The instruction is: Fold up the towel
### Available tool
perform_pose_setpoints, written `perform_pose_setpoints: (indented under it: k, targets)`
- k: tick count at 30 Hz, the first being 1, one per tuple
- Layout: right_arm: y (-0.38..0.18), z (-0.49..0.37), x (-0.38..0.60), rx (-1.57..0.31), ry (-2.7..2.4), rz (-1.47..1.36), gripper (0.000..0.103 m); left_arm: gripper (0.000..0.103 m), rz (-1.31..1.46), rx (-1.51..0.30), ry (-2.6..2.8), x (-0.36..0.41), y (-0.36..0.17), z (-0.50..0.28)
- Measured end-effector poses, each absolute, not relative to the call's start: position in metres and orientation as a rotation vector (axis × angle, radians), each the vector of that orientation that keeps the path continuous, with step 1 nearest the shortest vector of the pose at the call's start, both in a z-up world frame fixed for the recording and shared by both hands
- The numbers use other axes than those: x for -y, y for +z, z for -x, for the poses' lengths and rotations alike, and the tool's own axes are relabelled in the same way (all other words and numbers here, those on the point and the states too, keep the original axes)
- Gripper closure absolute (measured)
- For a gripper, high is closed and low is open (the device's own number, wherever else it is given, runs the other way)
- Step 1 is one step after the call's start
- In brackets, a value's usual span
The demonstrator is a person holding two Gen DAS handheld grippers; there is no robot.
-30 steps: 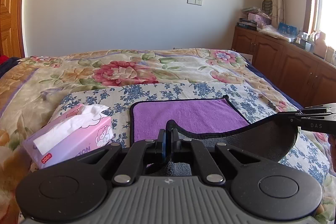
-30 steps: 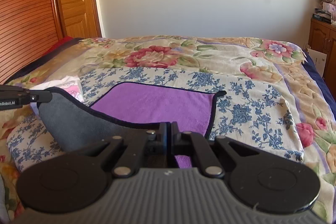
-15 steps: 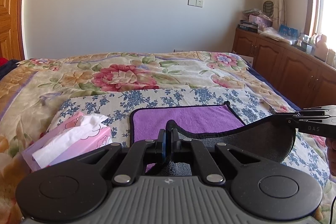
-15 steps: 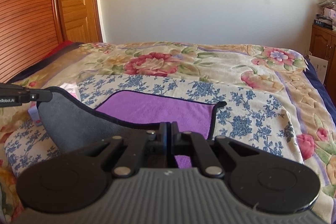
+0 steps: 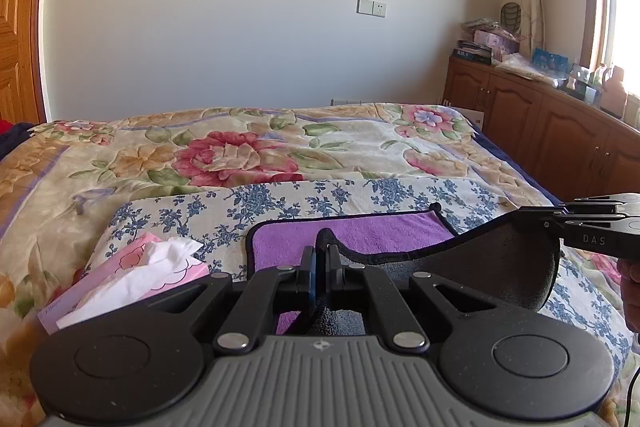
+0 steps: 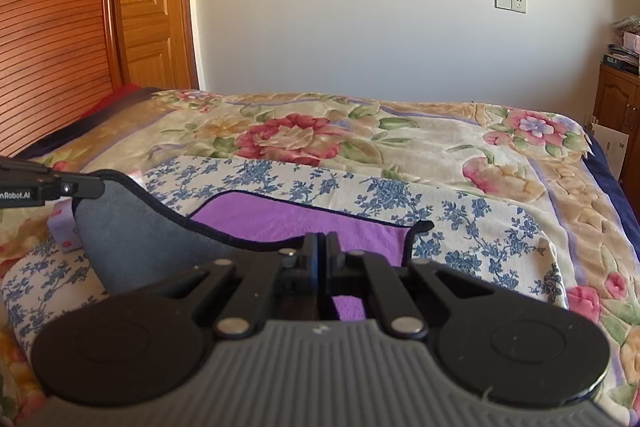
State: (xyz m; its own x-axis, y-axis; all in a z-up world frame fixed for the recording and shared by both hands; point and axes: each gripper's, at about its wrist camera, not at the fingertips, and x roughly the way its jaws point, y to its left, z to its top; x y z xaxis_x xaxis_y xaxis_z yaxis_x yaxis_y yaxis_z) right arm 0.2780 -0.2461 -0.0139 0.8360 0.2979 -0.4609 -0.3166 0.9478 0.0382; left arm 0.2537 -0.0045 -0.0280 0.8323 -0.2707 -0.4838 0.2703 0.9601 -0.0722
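Now you hold the towel (image 5: 360, 235) on the bed (image 5: 240, 155) with its near edge raised, left gripper (image 5: 320, 259) and right gripper (image 6: 322, 251) each clamped on a corner, mid-fold; next, carry both corners to the far edge.

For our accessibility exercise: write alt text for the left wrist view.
The left gripper, shut on a purple towel, lifts its near edge with the right gripper, showing the grey underside above a floral bed; a pink tissue box sits left.
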Motion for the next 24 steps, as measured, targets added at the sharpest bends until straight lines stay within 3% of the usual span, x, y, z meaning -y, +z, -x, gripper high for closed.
perform_pose_setpoints:
  k: [24]
  targets:
    - [-0.020, -0.308, 0.250, -0.456, 0.319, 0.085, 0.099, 0.098, -0.054, -0.482, -0.293, 0.014, -0.029, -0.294]
